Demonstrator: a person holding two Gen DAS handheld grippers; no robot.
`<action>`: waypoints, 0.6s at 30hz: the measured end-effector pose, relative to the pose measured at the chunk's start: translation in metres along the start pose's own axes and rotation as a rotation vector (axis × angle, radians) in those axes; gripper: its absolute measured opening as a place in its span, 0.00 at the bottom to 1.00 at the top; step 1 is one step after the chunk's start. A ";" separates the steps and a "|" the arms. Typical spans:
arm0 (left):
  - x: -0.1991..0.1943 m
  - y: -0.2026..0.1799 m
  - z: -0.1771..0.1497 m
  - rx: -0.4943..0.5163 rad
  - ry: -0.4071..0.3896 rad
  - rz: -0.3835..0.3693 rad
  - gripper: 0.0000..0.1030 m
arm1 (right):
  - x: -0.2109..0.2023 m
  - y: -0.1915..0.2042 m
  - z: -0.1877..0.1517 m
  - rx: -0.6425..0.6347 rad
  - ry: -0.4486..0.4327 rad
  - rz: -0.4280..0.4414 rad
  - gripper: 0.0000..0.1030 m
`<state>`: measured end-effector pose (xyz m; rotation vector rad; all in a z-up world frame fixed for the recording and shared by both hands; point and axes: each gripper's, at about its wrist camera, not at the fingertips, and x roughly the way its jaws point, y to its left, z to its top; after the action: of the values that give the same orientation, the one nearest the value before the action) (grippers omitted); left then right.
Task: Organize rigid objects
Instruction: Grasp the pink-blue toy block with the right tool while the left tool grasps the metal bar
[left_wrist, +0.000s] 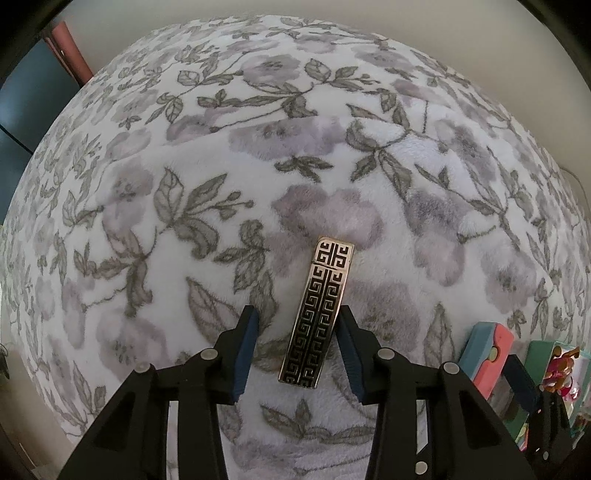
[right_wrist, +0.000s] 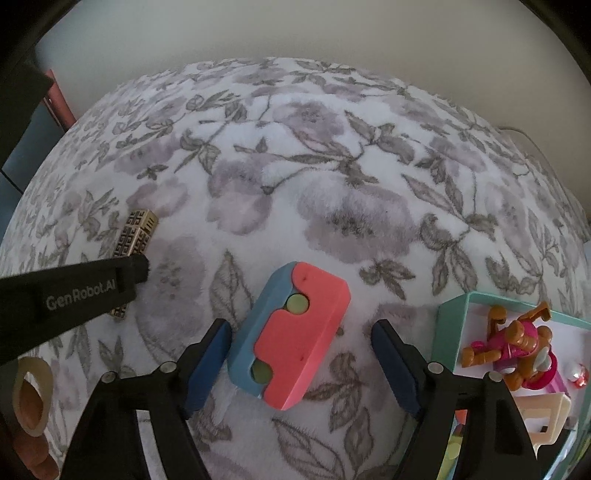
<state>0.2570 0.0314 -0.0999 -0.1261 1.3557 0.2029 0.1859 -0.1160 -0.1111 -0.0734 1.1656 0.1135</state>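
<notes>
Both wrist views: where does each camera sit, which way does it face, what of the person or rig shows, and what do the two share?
Left wrist: on the left gripper, looking steeply down at the patterned gold lighter between its fingers on the floral blanket; only its own fingers show.
Right wrist: on the right gripper, looking down at the pink-and-blue block between its jaws; the person's fingers show at lower left.
Shared: blanket, lighter, block, teal tray, left gripper's finger.

A white blanket (left_wrist: 258, 155) carries grey leaves and mauve flowers. The lighter (left_wrist: 317, 314) shows a gold-and-black key pattern. The block (right_wrist: 291, 336) is coral and blue; the tray (right_wrist: 448, 317) is teal.
</notes>
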 end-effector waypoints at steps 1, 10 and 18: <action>0.000 -0.001 0.000 0.003 -0.001 0.003 0.44 | 0.000 0.000 0.000 0.003 -0.006 -0.007 0.74; -0.003 -0.015 -0.004 0.043 -0.021 0.004 0.22 | -0.008 -0.010 -0.002 0.040 -0.019 -0.002 0.49; -0.006 -0.021 -0.015 0.042 -0.014 -0.016 0.21 | -0.012 -0.010 -0.010 0.042 -0.001 -0.014 0.49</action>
<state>0.2457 0.0073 -0.0979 -0.0997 1.3434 0.1616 0.1735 -0.1276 -0.1045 -0.0447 1.1660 0.0769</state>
